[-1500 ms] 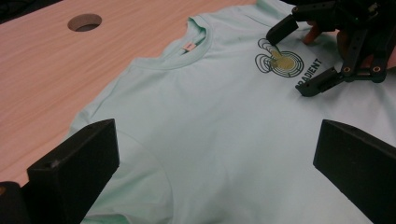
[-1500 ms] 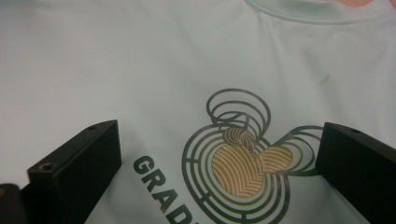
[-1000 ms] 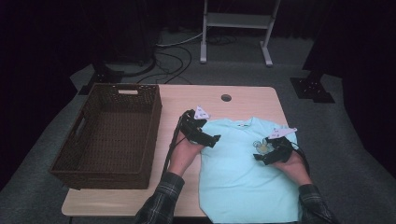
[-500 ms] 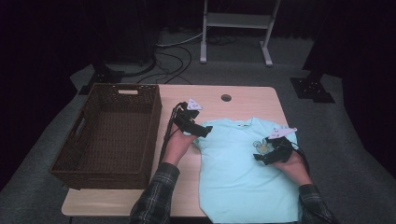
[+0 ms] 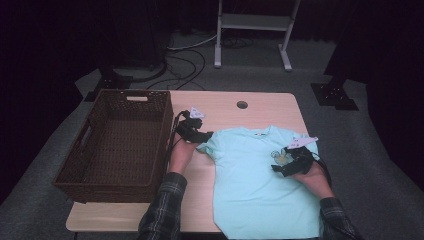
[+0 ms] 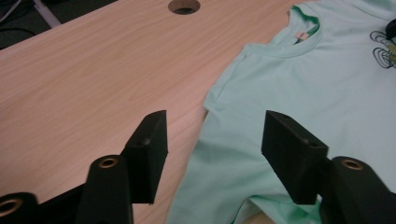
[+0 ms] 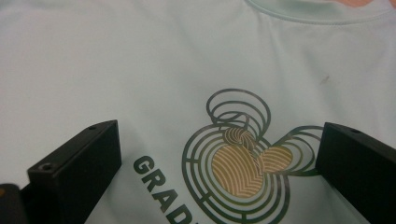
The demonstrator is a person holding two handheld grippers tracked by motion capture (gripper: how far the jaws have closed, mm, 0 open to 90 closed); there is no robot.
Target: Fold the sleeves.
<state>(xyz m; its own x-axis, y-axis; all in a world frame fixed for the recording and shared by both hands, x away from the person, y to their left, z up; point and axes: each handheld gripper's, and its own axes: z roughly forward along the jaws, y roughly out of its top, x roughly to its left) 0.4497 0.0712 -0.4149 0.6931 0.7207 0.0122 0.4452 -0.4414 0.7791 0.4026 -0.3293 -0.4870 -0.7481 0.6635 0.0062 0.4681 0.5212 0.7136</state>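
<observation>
Left hand-held gripper [image 5: 200,136]: reached in from the table's near edge, beside the basket [image 5: 117,137]; jaws just closing, half-parted over the sleeve, nothing pinched.
Left sleeve [image 6: 219,154]: lay flat between the left jaws, its edge near the left one.
Right hand-held gripper [image 5: 284,162]: rested low over the shirt's chest print [image 7: 243,161], jaws spread wide, released.
T-shirt [image 5: 250,180]: spread flat, front up, toward the table's near right corner, collar facing the far edge.
</observation>
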